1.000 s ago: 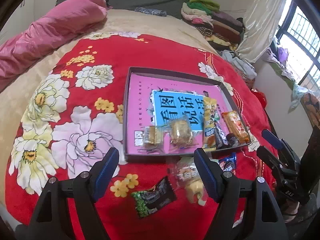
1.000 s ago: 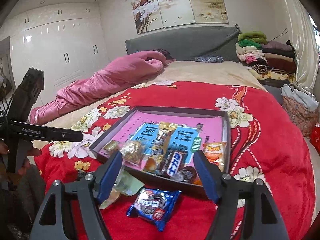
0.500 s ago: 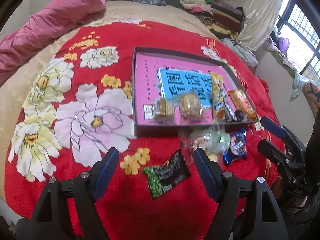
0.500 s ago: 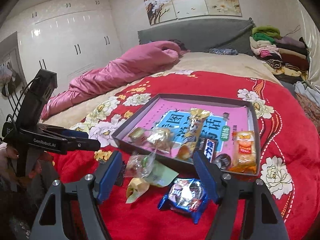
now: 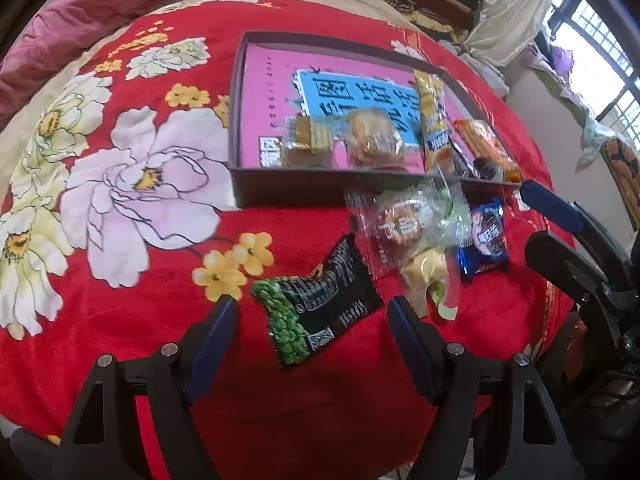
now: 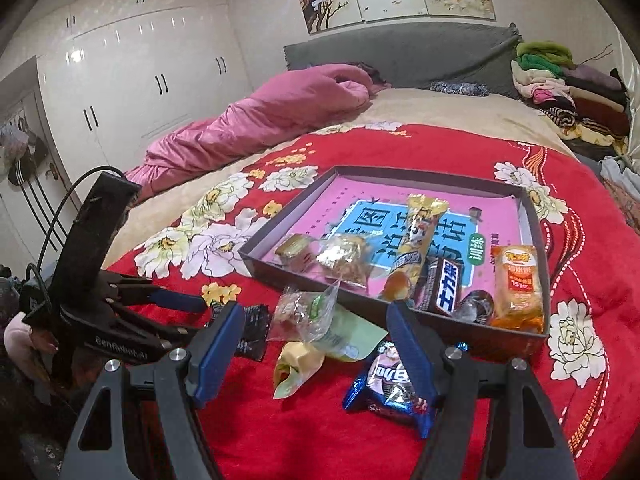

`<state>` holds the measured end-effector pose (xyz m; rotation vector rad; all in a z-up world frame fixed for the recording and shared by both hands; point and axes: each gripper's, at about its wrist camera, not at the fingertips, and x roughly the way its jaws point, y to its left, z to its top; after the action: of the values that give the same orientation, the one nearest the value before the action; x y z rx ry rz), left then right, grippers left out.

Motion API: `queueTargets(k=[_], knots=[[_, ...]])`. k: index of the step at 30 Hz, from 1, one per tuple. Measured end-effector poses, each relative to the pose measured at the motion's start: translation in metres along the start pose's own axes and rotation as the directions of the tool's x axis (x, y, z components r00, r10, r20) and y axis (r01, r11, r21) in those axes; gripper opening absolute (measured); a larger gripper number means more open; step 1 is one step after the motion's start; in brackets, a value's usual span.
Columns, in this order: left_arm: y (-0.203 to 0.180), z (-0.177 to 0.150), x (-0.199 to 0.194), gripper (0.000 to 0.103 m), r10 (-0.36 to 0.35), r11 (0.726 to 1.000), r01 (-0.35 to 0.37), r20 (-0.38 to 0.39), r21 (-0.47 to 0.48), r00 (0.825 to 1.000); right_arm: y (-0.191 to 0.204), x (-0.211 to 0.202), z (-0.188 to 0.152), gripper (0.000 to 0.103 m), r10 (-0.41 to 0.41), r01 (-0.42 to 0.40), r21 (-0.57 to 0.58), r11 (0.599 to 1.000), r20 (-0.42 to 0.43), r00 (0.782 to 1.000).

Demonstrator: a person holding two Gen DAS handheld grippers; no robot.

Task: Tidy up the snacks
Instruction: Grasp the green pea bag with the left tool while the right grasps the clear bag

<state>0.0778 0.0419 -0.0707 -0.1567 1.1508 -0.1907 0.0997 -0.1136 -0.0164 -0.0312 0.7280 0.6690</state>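
Both wide-open grippers, left gripper [image 5: 310, 322] and right gripper [image 6: 316, 330], flank the black-green packet [image 5: 316, 304], lying diagonally.

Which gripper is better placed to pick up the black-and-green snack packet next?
Left. The open left gripper frames the black-and-green snack packet; the open right gripper faces the blue foil packet.

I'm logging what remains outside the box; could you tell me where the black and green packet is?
The black and green packet lies on the red blanket outside the box, between the left gripper's open fingers.
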Motion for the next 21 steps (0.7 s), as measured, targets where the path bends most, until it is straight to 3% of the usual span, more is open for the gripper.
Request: queueTargets(k=[8,12,21], knots=[[-0.003,0.000,0.012,0.078,-0.015,1.000,0.015,0.006,-0.012,1.000,0.000,0.013,-0.002,0.073,0.014,-0.013,0.014,1.000,-0.038,0.999],[-0.003,0.001,0.018,0.071,0.003,1.000,-0.002,0.014,-0.016,1.000,-0.001,0.019,-0.002,0.073,0.022,-0.020,0.026,0.999,-0.056,0.998],[-0.002,0.003,0.025,0.067,0.016,1.000,-0.015,0.027,-0.020,1.000,0.000,0.048,-0.002,0.073,0.069,-0.060,0.070,0.996,-0.123,0.990]])
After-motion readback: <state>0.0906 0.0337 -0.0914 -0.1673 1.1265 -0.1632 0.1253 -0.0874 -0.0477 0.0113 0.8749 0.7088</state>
